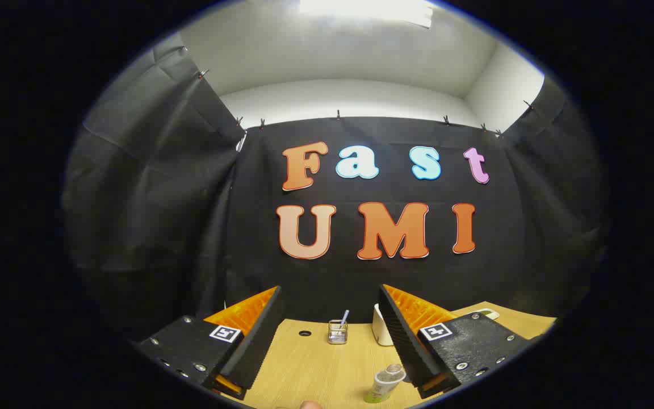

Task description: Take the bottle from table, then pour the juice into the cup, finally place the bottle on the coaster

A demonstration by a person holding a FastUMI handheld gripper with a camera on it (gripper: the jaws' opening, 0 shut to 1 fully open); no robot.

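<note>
gripper (330,335) wide open, empty | bottle (385,385) low between fingers, hugging right finger, upright | next: dip down, shift right

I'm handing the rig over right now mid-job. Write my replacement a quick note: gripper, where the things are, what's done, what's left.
Gripper: fingers open, holding nothing, raised above the light wooden table.
Small clear plastic bottle with a green label: upright on the table, low between the fingers, close beside the right finger, not touched.
White cup-like container: farther back, partly hidden behind the right finger; I can't confirm it is the cup.
Small wire holder with a pen: at the back of the table.
Done: nothing visible yet.
Left: grasp the bottle, pour, set it on the coaster.
</note>
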